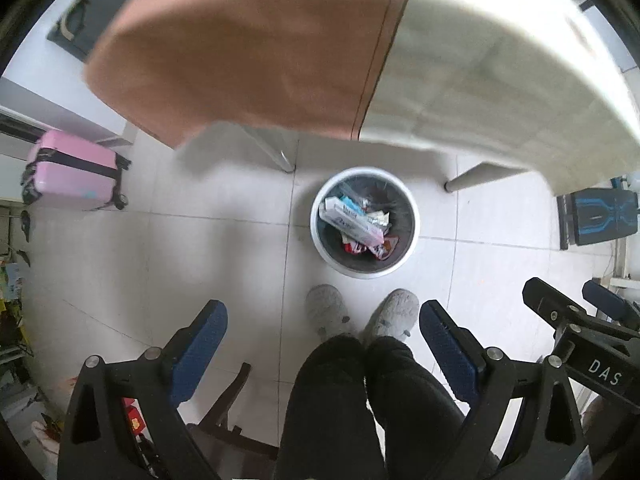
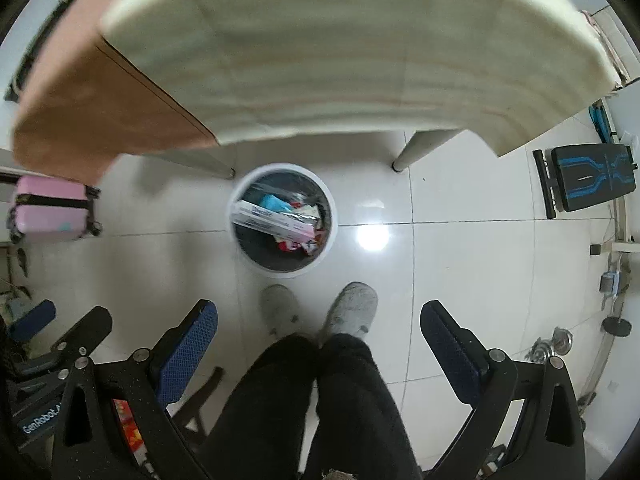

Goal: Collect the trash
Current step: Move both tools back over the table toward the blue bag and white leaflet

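**On the tiled floor, a filled bin between open fingers**

On the pale tiled floor (image 1: pixel 224 240), just in front of the table's near edge, stands a round white wastebasket with a dark liner (image 1: pixel 365 222) (image 2: pixel 283 220). Inside lie a long white-and-pink carton (image 1: pixel 352 222) (image 2: pixel 272 220), a light blue packet (image 2: pixel 274 201) and crumpled red and silvery wrappers (image 1: pixel 370 246); what sits beneath them is hidden, and the print on the carton is too blurred to read.

The bin is well ahead of both tools, touching neither. In the left wrist view it sits beyond the left gripper (image 1: pixel 323 334), closer to the line of its right-hand blue pad. In the right wrist view it sits beyond the right gripper (image 2: pixel 319 334), closer to the line of its left-hand pad. Both grippers have their blue-padded fingers spread wide and hold nothing. Between each pair of fingers show the person's black trousers (image 1: pixel 360 400) and grey fluffy slippers (image 1: pixel 362 310) (image 2: pixel 320 308), toes just short of the bin.

The table (image 1: pixel 500 80) (image 2: pixel 340 48) fills the top of both views, blurred, under a cream cloth, with a terracotta cloth (image 1: pixel 248 48) hanging over its left part; only parts of two legs show below. A pink suitcase (image 1: pixel 74 170) stands at the left, a black-and-blue padded bench (image 2: pixel 592 178) at the right, cut by the frame in the left wrist view. Clutter along the left rim is hard to make out.
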